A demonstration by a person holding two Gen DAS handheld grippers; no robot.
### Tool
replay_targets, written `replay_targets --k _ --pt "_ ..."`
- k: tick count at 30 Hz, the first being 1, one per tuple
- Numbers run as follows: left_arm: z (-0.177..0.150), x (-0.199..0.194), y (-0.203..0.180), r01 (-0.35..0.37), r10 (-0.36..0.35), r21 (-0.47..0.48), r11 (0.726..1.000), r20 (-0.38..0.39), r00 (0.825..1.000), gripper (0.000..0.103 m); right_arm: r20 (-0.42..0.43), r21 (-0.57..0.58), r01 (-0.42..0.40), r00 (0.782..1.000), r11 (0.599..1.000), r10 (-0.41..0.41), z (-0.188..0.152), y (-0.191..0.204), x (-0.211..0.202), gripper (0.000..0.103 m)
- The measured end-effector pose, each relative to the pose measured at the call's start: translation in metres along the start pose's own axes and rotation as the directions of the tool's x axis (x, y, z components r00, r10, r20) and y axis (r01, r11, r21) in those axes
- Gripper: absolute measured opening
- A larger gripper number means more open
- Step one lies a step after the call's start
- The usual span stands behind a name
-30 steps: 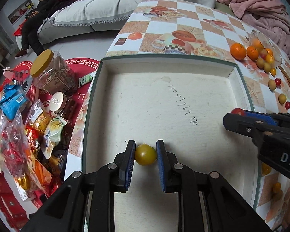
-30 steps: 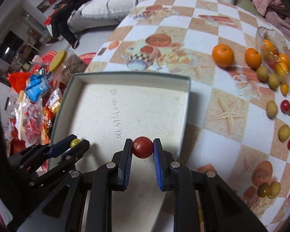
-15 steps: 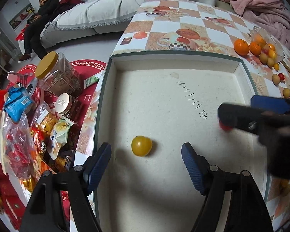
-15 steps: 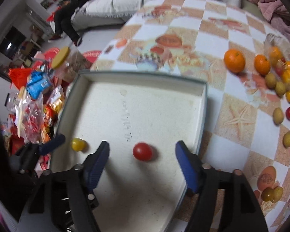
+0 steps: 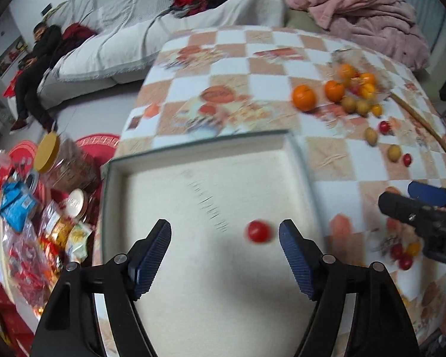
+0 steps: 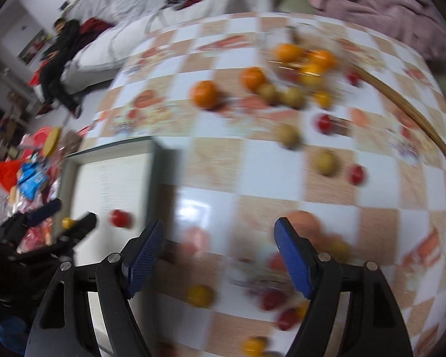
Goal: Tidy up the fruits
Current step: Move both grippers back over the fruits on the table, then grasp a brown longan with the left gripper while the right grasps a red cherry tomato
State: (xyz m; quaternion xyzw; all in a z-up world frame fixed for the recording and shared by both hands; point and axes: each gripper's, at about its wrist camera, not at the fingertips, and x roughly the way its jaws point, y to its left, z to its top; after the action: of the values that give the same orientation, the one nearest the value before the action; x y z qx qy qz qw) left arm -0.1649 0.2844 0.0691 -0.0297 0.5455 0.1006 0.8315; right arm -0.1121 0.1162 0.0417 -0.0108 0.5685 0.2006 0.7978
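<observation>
A shallow white tray (image 5: 193,148) lies on the checkered table. A red tomato (image 5: 258,231) rests on its floor, just inside the right finger of my open left gripper (image 5: 224,250), untouched. From the right wrist view the same red tomato (image 6: 120,218) and a yellow tomato (image 6: 68,222) both lie in the tray (image 6: 160,160), the yellow one under the left gripper (image 6: 67,215). My right gripper (image 6: 220,253) stands open and empty above the tablecloth, to the right of the tray. It shows at the right edge as the right gripper (image 5: 425,208).
Oranges (image 6: 205,93), brownish fruits (image 6: 327,162) and small red tomatoes (image 6: 356,174) are scattered beyond a glass bowl (image 6: 300,59). More small tomatoes (image 6: 199,296) lie near my right fingers. Snack bags and jars (image 5: 53,163) crowd the floor at left. A person (image 5: 35,68) sits on the sofa.
Both grippers opened and let go of their tomatoes, which stayed in the tray. Both then rose and swung right; the right one now hangs over the tablecloth outside the tray.
</observation>
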Motion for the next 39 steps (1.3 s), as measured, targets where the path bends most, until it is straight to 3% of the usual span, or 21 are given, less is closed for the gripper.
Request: replay_targets --k 7,13,24,33,36,39 --pt "0.033 0.002 -0.069 0.086 -0.088 0.102 0.991 0.017 0.996 0.076 -0.01 0.099 0.098 0.995 0.99 -0.098 -0.007 -0.071 -0.008 0.08" --pt "0.047 0.025 -0.113 0.112 -0.112 0.151 0.982 -0.013 0.994 0.076 -0.016 0.106 0.135 0.991 0.985 -0.134 -0.005 -0.104 -0.005 0.08" --pt "0.079 0.071 -0.154 0.167 -0.164 0.164 0.972 -0.03 0.986 0.076 0.008 -0.02 0.142 0.99 0.99 -0.142 0.006 -0.112 0.015 0.079" --pt "0.094 0.096 -0.17 0.154 -0.149 0.154 0.976 -0.049 0.988 0.076 0.038 -0.079 0.128 0.991 0.989 -0.125 0.018 -0.116 0.026 0.074" --pt "0.095 0.096 -0.173 0.143 -0.139 0.162 0.976 -0.036 0.99 0.076 0.05 -0.105 0.135 0.99 0.985 -0.13 0.022 -0.113 0.028 0.068" --pt "0.096 0.095 -0.173 0.144 -0.14 0.156 0.977 -0.035 0.989 0.071 0.06 -0.117 0.142 0.989 0.983 -0.136 0.026 -0.112 0.028 0.054"
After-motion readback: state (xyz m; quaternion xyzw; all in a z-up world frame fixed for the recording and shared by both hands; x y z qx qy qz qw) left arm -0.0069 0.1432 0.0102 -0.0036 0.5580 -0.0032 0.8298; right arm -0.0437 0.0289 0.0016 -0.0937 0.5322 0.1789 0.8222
